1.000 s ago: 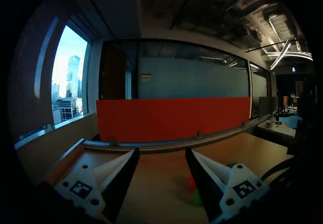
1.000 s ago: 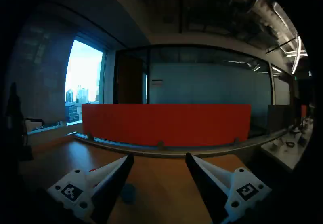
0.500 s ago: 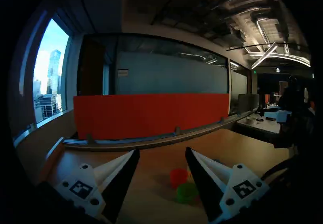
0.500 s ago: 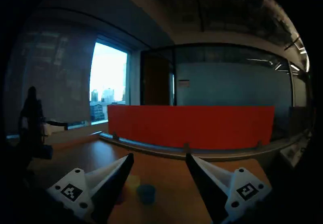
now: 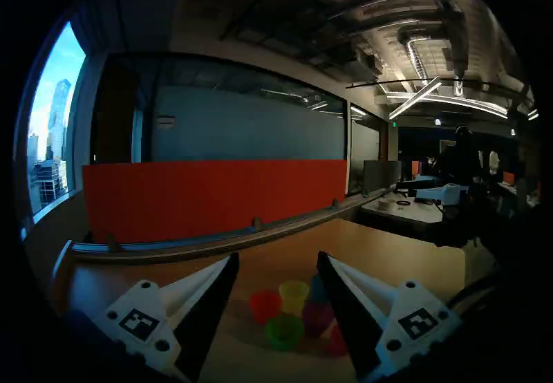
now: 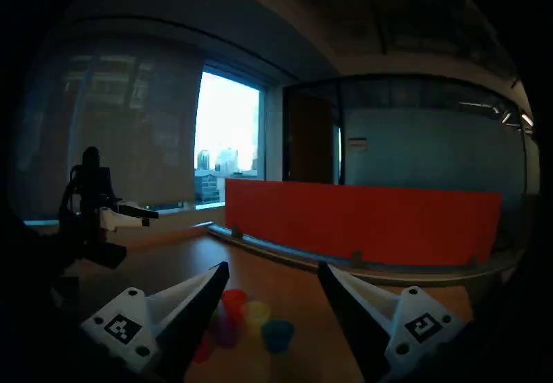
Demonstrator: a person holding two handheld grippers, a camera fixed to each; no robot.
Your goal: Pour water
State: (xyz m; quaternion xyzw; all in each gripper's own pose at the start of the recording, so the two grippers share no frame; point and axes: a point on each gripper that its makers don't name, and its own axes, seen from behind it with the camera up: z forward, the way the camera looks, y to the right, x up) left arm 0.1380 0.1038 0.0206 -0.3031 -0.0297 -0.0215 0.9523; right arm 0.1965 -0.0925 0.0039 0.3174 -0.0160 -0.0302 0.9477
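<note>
Cups (image 5: 294, 295) are standing in a tight, colourful cluster on the table (image 5: 387, 245), well back from its far edge, where a red divider (image 5: 214, 200) is running along the rail. Bare wood is lying open around the cluster, out to the far edge and toward the right edge, so I am seeing free room on those sides. A window (image 5: 48, 148) is glowing beyond the left edge.

In the left gripper view the cluster is sitting low between the fingers of my left tongs (image 5: 276, 257), nearer the right finger, with a green cup (image 5: 284, 330) closest to me. In the right gripper view the same cluster is showing low between the fingers of my right tongs (image 6: 272, 267), leaning toward the left finger, with a blue cup (image 6: 277, 334) nearest the middle.

I am holding both tongs spread wide above the table, clear of the cups. Neither pair is gripping or touching anything.
</note>
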